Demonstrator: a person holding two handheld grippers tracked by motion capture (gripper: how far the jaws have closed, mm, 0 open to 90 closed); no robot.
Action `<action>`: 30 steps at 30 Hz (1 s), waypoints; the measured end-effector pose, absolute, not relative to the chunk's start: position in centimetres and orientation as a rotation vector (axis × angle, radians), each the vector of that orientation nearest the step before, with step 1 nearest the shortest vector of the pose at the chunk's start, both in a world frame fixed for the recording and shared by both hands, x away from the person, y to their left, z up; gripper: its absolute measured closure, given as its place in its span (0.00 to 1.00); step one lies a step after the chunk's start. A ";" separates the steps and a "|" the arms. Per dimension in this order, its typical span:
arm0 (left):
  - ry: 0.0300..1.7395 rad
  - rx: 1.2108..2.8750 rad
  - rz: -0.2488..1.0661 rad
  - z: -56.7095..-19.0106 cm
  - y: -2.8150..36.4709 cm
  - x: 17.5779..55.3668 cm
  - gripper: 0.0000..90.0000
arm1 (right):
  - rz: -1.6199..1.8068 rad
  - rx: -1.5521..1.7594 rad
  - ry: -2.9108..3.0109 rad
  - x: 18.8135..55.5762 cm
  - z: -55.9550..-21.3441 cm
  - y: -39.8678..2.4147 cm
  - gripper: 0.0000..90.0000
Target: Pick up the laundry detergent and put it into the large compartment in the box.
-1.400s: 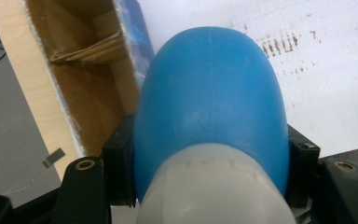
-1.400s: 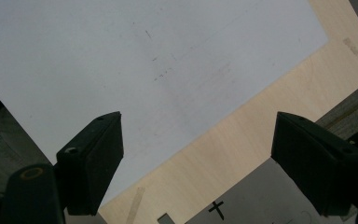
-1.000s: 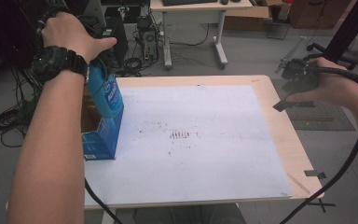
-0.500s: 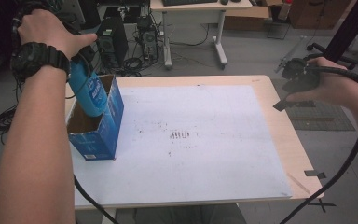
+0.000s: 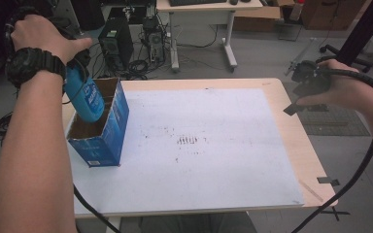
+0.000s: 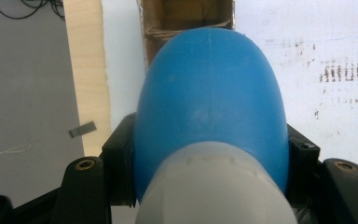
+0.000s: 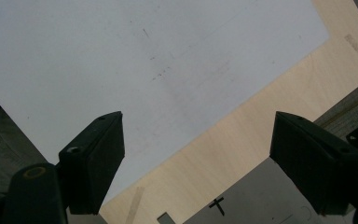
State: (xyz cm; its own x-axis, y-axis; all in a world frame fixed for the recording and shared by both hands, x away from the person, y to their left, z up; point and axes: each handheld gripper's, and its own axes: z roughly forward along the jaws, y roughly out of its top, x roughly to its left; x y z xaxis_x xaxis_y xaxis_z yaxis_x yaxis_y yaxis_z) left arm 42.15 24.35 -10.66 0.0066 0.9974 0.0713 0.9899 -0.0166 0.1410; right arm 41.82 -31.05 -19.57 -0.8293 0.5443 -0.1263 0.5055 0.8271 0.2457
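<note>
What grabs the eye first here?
The blue bottle clamped in the left gripper, tilted over the open blue box at the table's left edge. Off the right edge, the right gripper hangs open over the white sheet.

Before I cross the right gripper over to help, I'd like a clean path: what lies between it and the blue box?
Nothing: in the high view, bare white sheet runs from the blue box toward the right gripper.
</note>
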 end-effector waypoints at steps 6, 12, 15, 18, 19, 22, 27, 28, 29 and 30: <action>2.165 2.188 0.227 -11.2 24.8 42.2 0.42 | 0.294 0.816 2.819 41.9 -19.6 -30.9 0.20; 2.171 2.192 0.224 -11.9 25.0 42.3 0.42 | 0.292 0.814 2.821 41.9 -19.6 -30.7 0.20; 2.171 2.195 0.218 -12.5 25.0 42.4 0.42 | 0.290 0.813 2.824 41.9 -19.7 -30.6 0.20; 2.177 2.200 0.207 -13.1 25.1 42.5 0.42 | 0.290 0.810 2.826 41.9 -19.7 -30.5 0.20; 2.177 2.202 0.204 -13.3 25.2 42.5 0.42 | 0.289 0.808 2.827 41.9 -19.7 -30.5 0.20; 2.183 2.207 0.196 -13.7 25.2 42.6 0.42 | 0.290 0.810 2.827 42.0 -19.8 -30.5 0.20; 2.190 2.207 0.180 -15.1 25.2 42.8 0.42 | 0.284 0.807 2.830 42.0 -19.8 -30.4 0.20; 2.188 2.209 0.178 -15.3 25.3 42.9 0.42 | 0.282 0.810 2.831 42.0 -19.8 -30.4 0.20; 2.188 2.209 0.178 -15.3 25.3 42.9 0.42 | 0.282 0.810 2.831 42.0 -19.8 -30.4 0.20; 2.190 2.210 0.173 -15.7 25.3 42.9 0.42 | 0.281 0.811 2.832 42.1 -19.9 -30.4 0.20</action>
